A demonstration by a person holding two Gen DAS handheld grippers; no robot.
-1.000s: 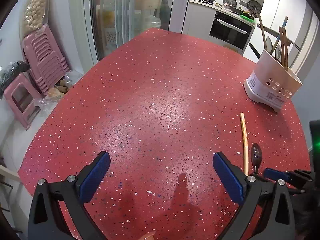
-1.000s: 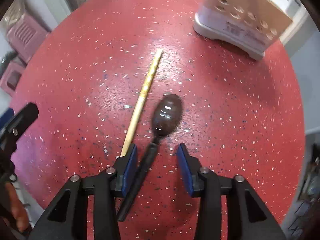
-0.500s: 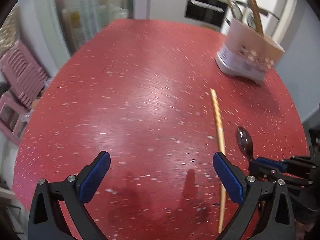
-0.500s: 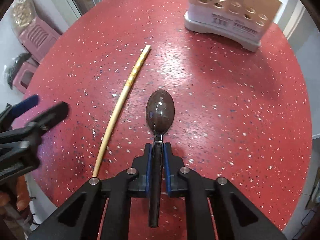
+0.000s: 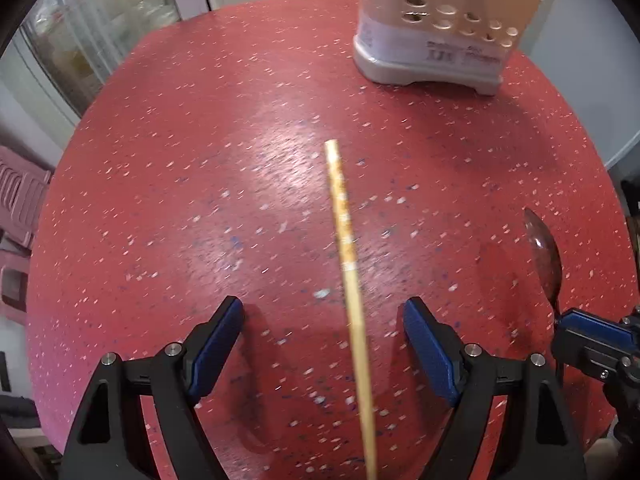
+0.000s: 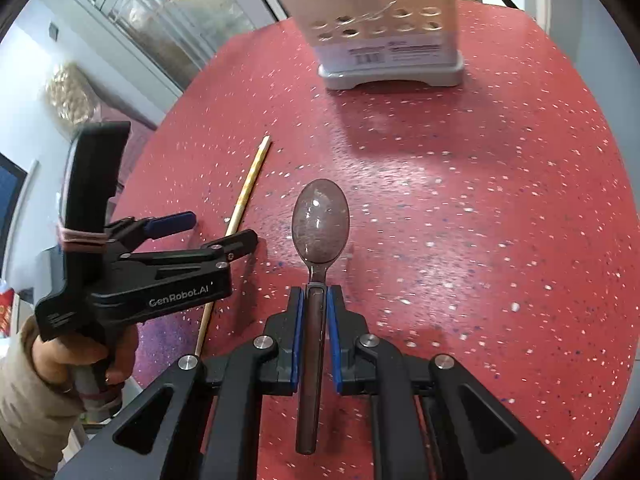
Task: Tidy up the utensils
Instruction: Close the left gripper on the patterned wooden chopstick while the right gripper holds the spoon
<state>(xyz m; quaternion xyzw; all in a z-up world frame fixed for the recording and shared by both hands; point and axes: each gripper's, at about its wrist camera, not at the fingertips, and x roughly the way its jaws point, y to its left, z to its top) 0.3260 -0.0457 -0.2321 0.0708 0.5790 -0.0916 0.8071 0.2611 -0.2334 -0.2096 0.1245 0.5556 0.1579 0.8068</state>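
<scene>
— Red speckled table (image 5: 168, 208); which step?
— Right claw (image 6: 316, 332) is clamped on the spoon (image 6: 320, 224); the caddy (image 6: 384, 32) comes next.
— And the chopstick (image 5: 344, 224)?
— Lying between the left claw (image 5: 322, 344)'s spread jaws, ungripped. Lower, then close.

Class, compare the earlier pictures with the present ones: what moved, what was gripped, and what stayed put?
The right hand-held gripper closed on the spoon handle and carried it toward the utensil holder. The left hand-held gripper, jaws open, moved over the chopstick, now between its fingers. The chopstick and holder stayed put on the red table.
</scene>
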